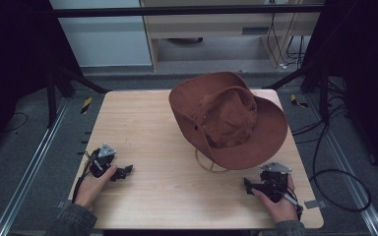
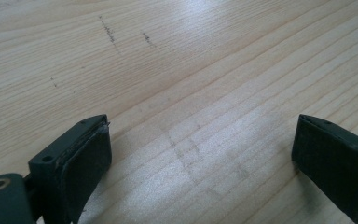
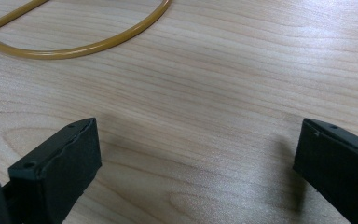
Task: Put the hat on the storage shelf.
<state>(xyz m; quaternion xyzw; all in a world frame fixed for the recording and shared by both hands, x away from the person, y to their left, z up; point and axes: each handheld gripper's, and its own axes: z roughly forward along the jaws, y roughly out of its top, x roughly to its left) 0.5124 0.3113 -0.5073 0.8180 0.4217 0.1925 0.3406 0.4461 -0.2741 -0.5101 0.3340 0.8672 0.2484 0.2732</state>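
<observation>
Hat work is just getting under way: a brown, wide-brimmed suede-like hat [image 1: 229, 118] is lying crown-up and tilted on the far right part of the pale wooden table [image 1: 152, 191], its rear brim rising off the surface and its tan chin cord [image 1: 209, 164] looping out from under the near brim. The left gripper [image 1: 124, 172] is resting low on the near left of the table, well apart from the hat, and in the left gripper view its jaws are standing spread wide over bare wood grain [image 2: 191, 93]. The right gripper [image 1: 250, 187] is sitting at the near right, close to the hat's front brim, and the right gripper view is showing its jaws likewise spread with nothing between them, the yellowish cord [image 3: 84, 49] curving across the wood just ahead.

The step in hand seems to be the first reach for the hat. To do it well, the right gripper is probably best placed sliding forward and slightly up so one jaw goes under the near brim and the other over it, avoiding the loose cord, which could snag or drag. The left gripper is likely needing to travel across to the opposite brim edge, so the soft felt is being lifted level rather than folding from one side.
</observation>
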